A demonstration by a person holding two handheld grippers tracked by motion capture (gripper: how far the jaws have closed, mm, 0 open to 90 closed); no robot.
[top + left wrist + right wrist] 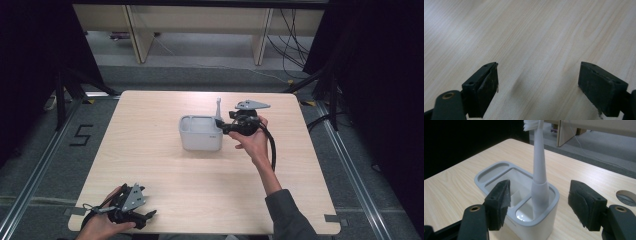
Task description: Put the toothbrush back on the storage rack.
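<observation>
i have the right gripper (220, 123) at the right end of the grey holder (200, 133), mid-surface, jaws apart around the white toothbrush (539, 172) standing upright in the holder's end compartment, not touching it. my left gripper (131, 208) rests at the near left corner of the wooden surface (200, 175), jaws wide apart over bare wood.

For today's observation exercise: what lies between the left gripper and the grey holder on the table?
Bare wooden table: the high view shows nothing between the left gripper and the holder.
</observation>
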